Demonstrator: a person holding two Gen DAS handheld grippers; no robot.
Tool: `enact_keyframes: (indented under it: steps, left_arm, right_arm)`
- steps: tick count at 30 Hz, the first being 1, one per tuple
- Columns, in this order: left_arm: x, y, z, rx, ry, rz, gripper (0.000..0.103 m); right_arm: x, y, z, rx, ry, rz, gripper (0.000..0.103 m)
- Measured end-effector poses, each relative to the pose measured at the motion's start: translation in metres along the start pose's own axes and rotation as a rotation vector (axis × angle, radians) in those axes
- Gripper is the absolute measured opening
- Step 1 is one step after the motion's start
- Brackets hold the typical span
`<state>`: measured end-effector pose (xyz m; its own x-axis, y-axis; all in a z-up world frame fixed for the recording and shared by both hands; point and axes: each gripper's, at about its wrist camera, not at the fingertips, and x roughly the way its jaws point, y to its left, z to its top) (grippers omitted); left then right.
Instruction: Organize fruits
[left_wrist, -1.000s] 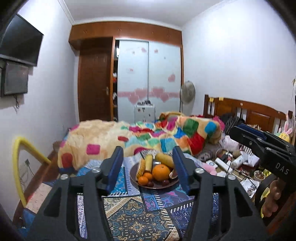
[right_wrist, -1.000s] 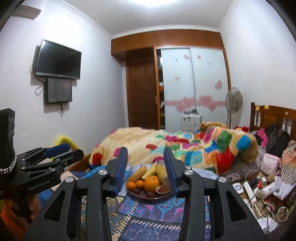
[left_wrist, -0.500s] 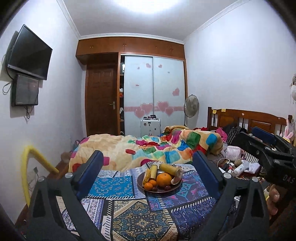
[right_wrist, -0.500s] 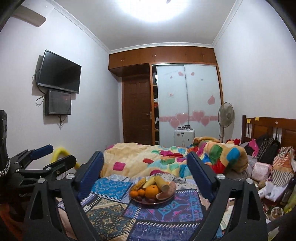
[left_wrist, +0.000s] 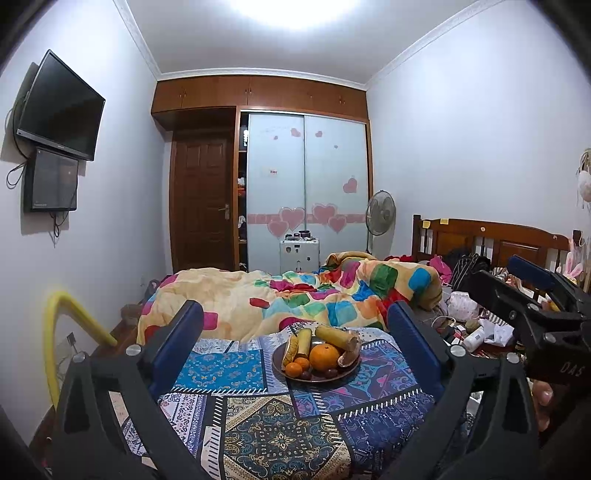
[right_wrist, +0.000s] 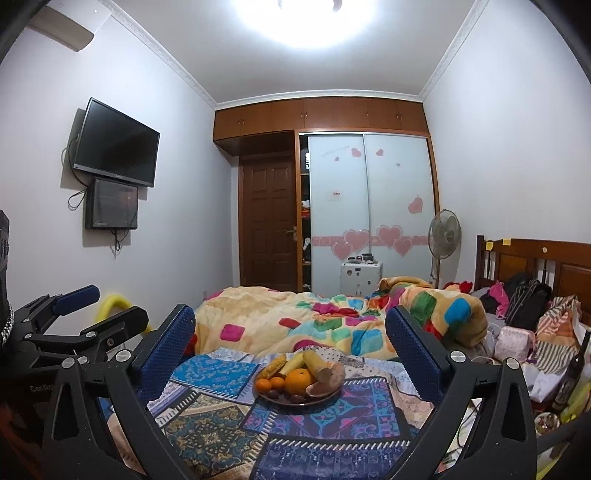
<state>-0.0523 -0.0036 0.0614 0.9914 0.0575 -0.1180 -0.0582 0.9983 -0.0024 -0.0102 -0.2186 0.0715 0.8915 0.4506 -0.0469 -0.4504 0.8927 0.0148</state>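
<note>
Already, every fruit in view sits gathered on one round dark-brown plate (left_wrist: 352, 373) that rests on the patchwork-patterned cloth (left_wrist: 266, 435) covering the bed, toward that cloth's far edge where the patchy yellow blanket (left_wrist: 236, 299) begins. On the plate lie a large round orange (left_wrist: 324, 356), two small tangerines (left_wrist: 297, 366) at its near-left, a ribbed yellow corn cob (left_wrist: 291, 348), a long yellow banana-like piece (left_wrist: 337, 336) laid across the back, and a few small dark glossy fruits (left_wrist: 318, 374) along the near rim; a pale cut wedge at the right rim I cannot identify. No loose fruit shows on the cloth. That arrangement would suit a tidy finish just as well as a pile waiting to be sorted, and the pictures do not settle which. Both tongs are spread wide and hold nothing: the left gripper (left_wrist: 295, 345) and the right gripper (right_wrist: 290, 343) each frame the plate from a distance, hovering well apart from it above the cloth's near edge. Their blue finger pads (right_wrist: 413, 354) look dimpled and rubbery, good for the orange's pebbled skin; the smooth little fruits seem likelier to roll.
</note>
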Motion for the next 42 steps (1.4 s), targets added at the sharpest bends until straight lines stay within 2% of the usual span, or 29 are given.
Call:
enact_keyframes:
  steps: [42]
  left_arm:
    - [0.0010,-0.0053,-0.0024,0.005,0.009,-0.013,0.102]
  right_arm:
    - [-0.0038,0.0027,0.0001,0.007,-0.001,0.001,0.103]
